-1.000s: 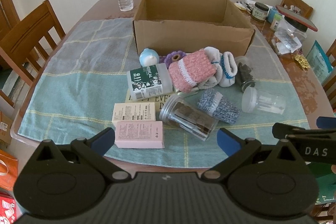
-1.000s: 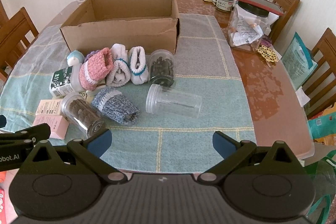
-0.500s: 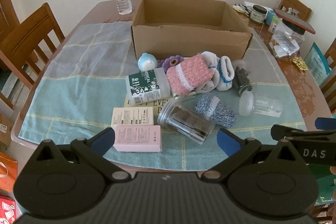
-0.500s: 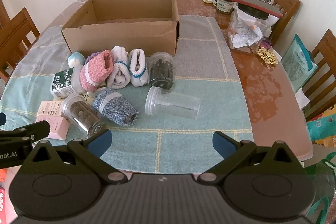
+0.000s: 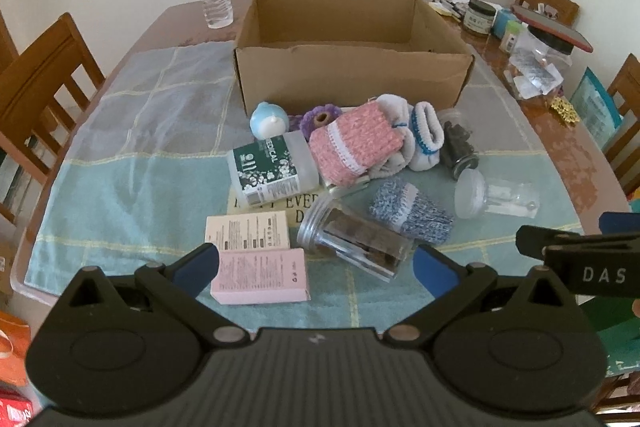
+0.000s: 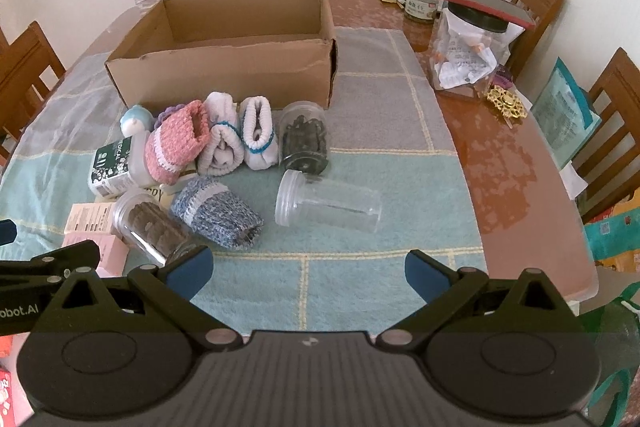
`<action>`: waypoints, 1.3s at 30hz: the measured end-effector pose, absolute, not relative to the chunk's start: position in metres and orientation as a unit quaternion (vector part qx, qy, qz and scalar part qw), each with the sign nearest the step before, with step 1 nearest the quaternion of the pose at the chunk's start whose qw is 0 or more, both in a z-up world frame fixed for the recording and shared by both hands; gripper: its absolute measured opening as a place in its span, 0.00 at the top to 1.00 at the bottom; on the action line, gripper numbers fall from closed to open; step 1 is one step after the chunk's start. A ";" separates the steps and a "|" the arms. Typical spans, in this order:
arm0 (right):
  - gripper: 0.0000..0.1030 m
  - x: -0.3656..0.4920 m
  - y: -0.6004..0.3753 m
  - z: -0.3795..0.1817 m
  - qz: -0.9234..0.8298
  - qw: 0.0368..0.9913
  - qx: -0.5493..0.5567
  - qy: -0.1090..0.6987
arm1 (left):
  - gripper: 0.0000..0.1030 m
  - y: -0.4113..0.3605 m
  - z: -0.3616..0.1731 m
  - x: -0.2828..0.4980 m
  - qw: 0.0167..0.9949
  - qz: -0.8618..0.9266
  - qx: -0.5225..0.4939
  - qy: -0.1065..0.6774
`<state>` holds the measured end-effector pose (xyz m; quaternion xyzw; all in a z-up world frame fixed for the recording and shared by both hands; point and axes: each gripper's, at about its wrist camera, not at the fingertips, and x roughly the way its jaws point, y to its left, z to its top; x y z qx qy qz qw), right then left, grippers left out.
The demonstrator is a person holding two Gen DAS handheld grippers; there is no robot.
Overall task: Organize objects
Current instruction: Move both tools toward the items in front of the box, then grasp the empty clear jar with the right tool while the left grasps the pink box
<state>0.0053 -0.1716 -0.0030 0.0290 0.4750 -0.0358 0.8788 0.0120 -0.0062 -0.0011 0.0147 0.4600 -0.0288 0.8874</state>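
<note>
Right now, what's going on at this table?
Nothing is picked up yet. Both tongs, left and right, hang open at the near edge of the table. The cardboard box looks empty from here; the socks, jars and small boxes lie on the cloth in front of it.

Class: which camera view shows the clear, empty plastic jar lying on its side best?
The right wrist view: the clear empty plastic jar lies near the centre, its whole length unobstructed. In the left wrist view, the jar is smaller, off to the right and distorted.
</note>
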 end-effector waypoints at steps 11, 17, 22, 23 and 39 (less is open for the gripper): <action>0.00 0.016 -0.165 -0.013 -0.047 0.876 0.039 0.478 | 0.00 0.008 -0.015 0.022 0.894 -0.064 0.030 0.442; 0.00 0.022 -0.163 -0.020 -0.053 0.876 0.046 0.477 | 0.00 0.020 -0.032 0.028 0.894 -0.076 0.042 0.440; 0.00 0.028 -0.162 -0.027 -0.059 0.875 0.057 0.477 | 0.00 0.032 -0.049 0.031 0.888 -0.086 0.039 0.450; 0.00 0.029 -0.162 -0.029 -0.059 0.875 0.058 0.477 | 0.00 0.035 -0.052 0.032 0.887 -0.087 0.036 0.453; 0.00 0.040 -0.161 -0.036 -0.083 0.885 0.061 0.454 | 0.01 0.056 -0.078 0.041 0.878 -0.096 0.000 0.469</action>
